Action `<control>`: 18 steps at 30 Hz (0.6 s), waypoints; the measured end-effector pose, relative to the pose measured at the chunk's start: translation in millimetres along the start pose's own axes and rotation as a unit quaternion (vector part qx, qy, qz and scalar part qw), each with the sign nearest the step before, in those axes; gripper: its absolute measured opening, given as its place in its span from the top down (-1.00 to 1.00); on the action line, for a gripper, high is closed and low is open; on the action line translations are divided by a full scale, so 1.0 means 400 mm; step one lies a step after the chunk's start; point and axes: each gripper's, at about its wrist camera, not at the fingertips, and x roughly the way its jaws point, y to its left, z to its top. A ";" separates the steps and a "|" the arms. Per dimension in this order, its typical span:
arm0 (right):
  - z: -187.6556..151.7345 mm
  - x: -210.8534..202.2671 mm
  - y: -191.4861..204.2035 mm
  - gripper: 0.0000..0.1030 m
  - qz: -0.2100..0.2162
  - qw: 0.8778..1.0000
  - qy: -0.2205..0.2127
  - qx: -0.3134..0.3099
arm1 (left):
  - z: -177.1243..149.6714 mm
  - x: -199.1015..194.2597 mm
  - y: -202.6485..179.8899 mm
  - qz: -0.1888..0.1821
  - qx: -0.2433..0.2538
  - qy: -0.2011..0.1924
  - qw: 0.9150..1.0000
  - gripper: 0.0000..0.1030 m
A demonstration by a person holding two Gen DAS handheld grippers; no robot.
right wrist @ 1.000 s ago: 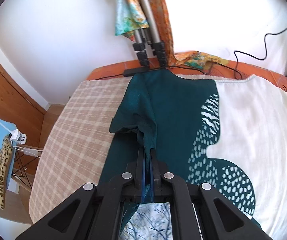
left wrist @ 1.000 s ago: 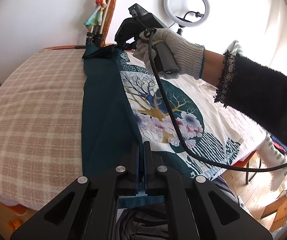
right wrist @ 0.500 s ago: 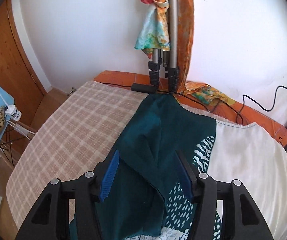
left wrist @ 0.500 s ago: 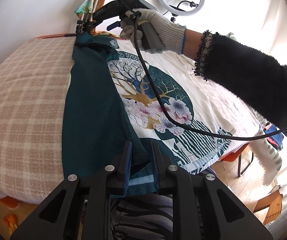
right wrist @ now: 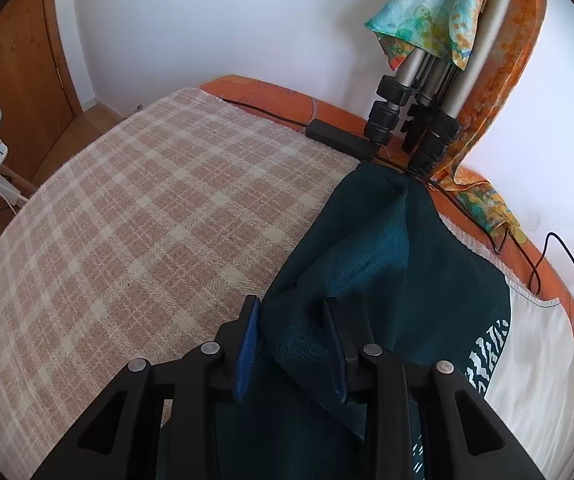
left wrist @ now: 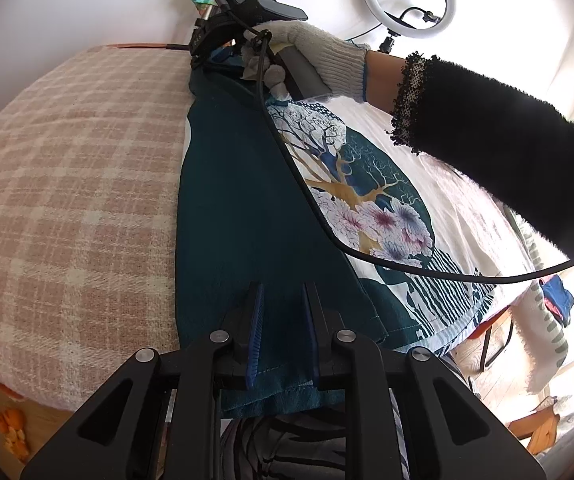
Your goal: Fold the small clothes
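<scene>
item: printed shirt [left wrist: 247, 208], teal panel folded over its white front, lying on the plaid blanket [left wrist: 67, 184] with its hem at the near edge. we see the left gripper [left wrist: 283, 332] angled down over the hem, jaws slightly parted, cloth between. right gripper [right wrist: 291, 344], in a gloved hand [left wrist: 319, 56] at the far edge, jaws closing around a teal fold.

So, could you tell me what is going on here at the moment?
A person holding a gripper in each hand is folding a dark green printed shirt on a checked blanket. One side is already folded over the print. The left gripper hangs open over the near hem; the right gripper, jaws closing, straddles a raised fold at the far end without pinching it.
</scene>
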 end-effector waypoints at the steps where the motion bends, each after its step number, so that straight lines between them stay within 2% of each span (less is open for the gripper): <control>1: 0.000 -0.003 -0.014 0.57 0.004 1.000 -0.002 0.006 | 0.000 0.000 0.000 -0.001 -0.001 0.000 1.000 0.67; 2: 0.002 -0.007 -0.030 0.69 0.010 1.000 -0.002 0.015 | 0.002 -0.001 0.004 -0.002 0.000 0.001 1.000 0.67; 8: 0.015 -0.046 -0.126 0.70 0.080 0.993 -0.023 0.078 | 0.001 0.002 0.002 0.001 0.008 0.003 1.000 0.67; 12: 0.022 -0.049 -0.146 0.86 0.048 0.996 -0.026 0.072 | 0.001 0.007 -0.001 0.003 0.008 0.004 1.000 0.67; 15: 0.025 -0.049 -0.182 0.87 0.021 0.997 -0.027 0.074 | 0.002 0.009 -0.005 0.007 0.011 0.004 1.000 0.67; 18: 0.027 -0.050 -0.234 0.84 -0.032 0.995 -0.027 0.090 | 0.002 0.010 -0.008 0.008 0.009 0.005 1.000 0.67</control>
